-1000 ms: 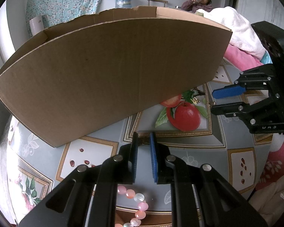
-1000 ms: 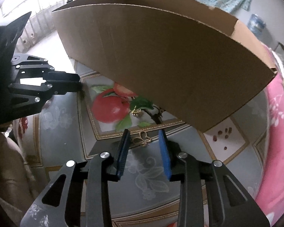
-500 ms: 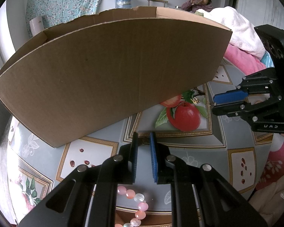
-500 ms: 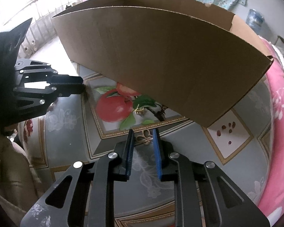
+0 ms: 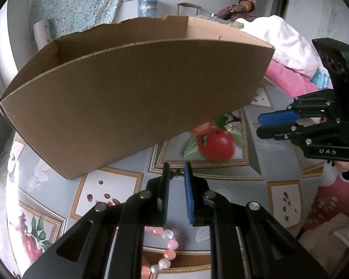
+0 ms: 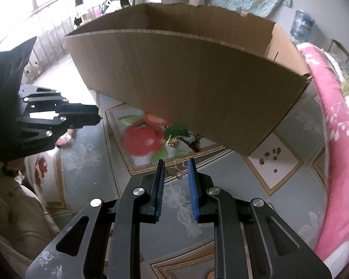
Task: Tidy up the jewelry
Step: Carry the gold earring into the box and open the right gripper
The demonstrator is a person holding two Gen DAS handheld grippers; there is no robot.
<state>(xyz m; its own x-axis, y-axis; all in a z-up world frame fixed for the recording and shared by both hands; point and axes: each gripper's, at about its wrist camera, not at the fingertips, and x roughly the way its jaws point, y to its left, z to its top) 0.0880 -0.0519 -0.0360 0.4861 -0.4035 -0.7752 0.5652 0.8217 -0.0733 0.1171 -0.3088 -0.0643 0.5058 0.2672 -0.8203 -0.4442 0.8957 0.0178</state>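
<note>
The right gripper (image 6: 176, 169) has its jaws closed on a small gold earring (image 6: 179, 165), which spans the narrow gap between the blue pads right at their tips. In the left wrist view a thin wire hook sticks out past those same tips, clear of the desk (image 5: 256, 193).

The left gripper (image 5: 175, 174) points down at the middle of the desk with its jaws drawn nearly together. A small dark speck sits at their tips (too small to make out).

A large open cardboard box (image 5: 132, 97) stands along the far side of the desk, its long wall facing both grippers. Its inside is hidden from here.

Just in front of the box, a second small gold piece (image 6: 172, 143) lies on the desk cover, on the green leaves beside the printed red apple (image 6: 142, 140). A bracelet (image 5: 168, 244) of pink and pale beads lies toward the near edge of the desk, partly hidden under the left gripper.

A pink blanket (image 6: 342, 162) borders the desk's right edge.
</note>
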